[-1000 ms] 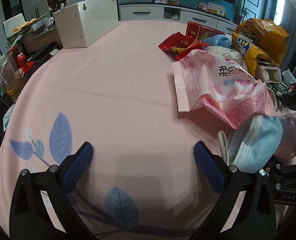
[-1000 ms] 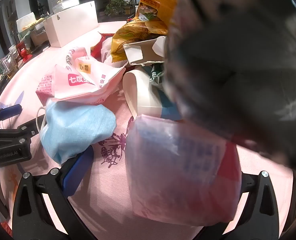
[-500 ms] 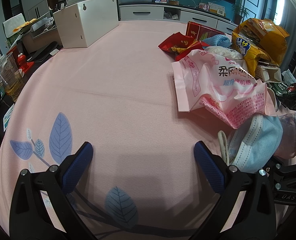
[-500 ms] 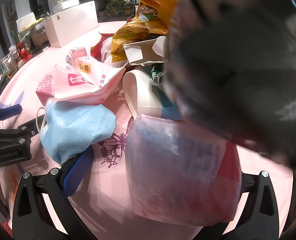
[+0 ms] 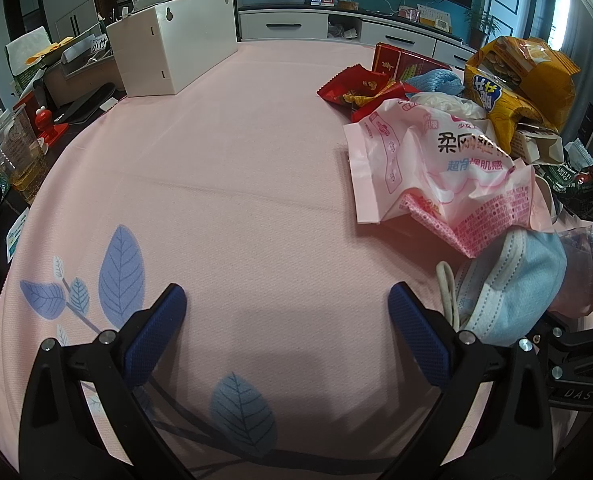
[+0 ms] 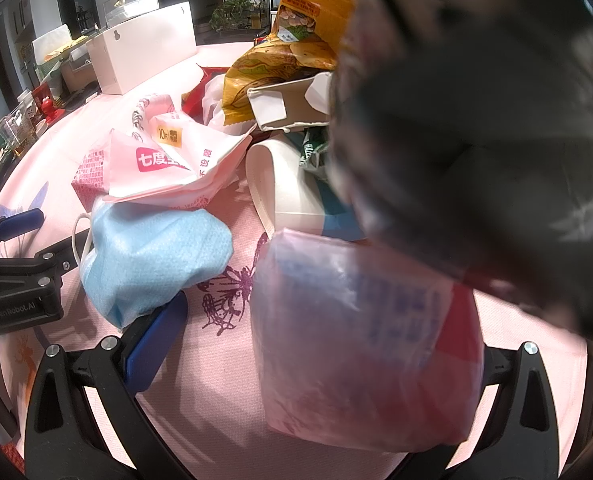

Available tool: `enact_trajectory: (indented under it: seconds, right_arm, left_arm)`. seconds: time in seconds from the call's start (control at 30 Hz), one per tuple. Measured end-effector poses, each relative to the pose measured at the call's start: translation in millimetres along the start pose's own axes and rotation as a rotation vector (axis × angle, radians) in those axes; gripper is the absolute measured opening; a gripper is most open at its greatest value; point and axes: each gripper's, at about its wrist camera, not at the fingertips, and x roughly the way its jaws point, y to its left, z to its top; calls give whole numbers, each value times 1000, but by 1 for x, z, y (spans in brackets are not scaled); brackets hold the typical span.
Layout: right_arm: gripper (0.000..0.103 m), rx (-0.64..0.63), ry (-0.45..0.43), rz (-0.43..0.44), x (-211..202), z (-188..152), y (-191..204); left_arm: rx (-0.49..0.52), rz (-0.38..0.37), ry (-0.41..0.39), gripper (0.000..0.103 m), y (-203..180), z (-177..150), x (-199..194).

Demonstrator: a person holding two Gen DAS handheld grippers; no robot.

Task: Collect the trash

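A pink tablecloth (image 5: 224, 184) carries litter at right. The left gripper (image 5: 286, 320) gapes empty; the right gripper (image 6: 316, 332) seemingly spans a limp pink wrapper (image 6: 360, 340), best pinched mid-fold.

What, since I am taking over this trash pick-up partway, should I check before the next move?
1. Left gripper free: ok. Its jaws are open over the bare tablecloth with nothing between them.
2. Right gripper grip: cannot tell. Its jaws are spread wide with the pink bag between them, and the bag hides one pad.
3. Right wrist view: not ok. A dark blurred mass blocks the upper right side.
4. Blue face mask reachable: ok. It lies at the near edge of the pile, beside the left gripper.
5. Where the trash goes: cannot tell. No bin shows clearly.
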Motion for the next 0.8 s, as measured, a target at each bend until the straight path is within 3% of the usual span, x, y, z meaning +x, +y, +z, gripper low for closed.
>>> enact_trajectory:
  seconds: [0.53,0.67,0.8]
  right_arm:
    - [101,6,9,-8,-2,4,2]
    - [100,-5,65,50,-8,12,-3]
    - [100,-18,17,93,-45,19,-10]
  left_arm:
    - [3,0,0,101,0,0,0]
    - [32,-57,68,100,-1,4,-6]
    - [24,-95,-42,100,9,11,-45]
